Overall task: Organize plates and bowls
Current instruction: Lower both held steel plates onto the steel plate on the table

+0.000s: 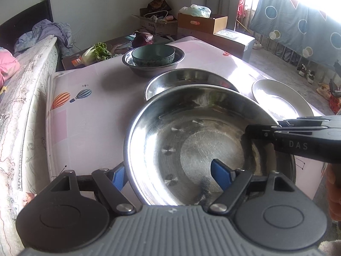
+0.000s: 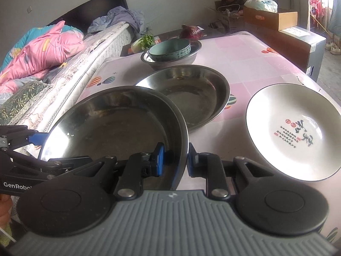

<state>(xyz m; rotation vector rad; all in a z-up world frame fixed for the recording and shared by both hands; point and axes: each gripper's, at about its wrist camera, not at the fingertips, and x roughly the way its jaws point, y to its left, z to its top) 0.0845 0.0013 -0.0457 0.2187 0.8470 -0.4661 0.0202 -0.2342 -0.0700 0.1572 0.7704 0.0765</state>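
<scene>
We hold the near pan point(image 2: 113, 125) from two sides: our right gripper point(image 2: 175, 160) is clamped on its rim at about 4 o'clock in the right wrist view, one blue pad inside the wall and the other outside, and our left gripper point(image 1: 168, 176) straddles the opposite rim, one finger point(image 1: 221, 176) inside the pan and the other outside, apparently closed on the rim, though its contact is partly cut off by the rim's glare. The pan overlaps the near edge of the second pan point(image 2: 191, 93), which lies toward 12 o'clock from both tools, just beyond. That is the relation that matters, we judge: nesting means carrying forward along that line, both hands about equally near. The white plate point(image 2: 296, 130) sits at 2 o'clock on the table point(image 2: 245, 59), apart from the pans. Farther off at 12 o'clock a teal bowl point(image 2: 170, 50) rests in a steel bowl point(image 2: 191, 57). Whether the held pan is lifted clear or rests on the second pan's rim we cannot tell; its underside is hidden.
</scene>
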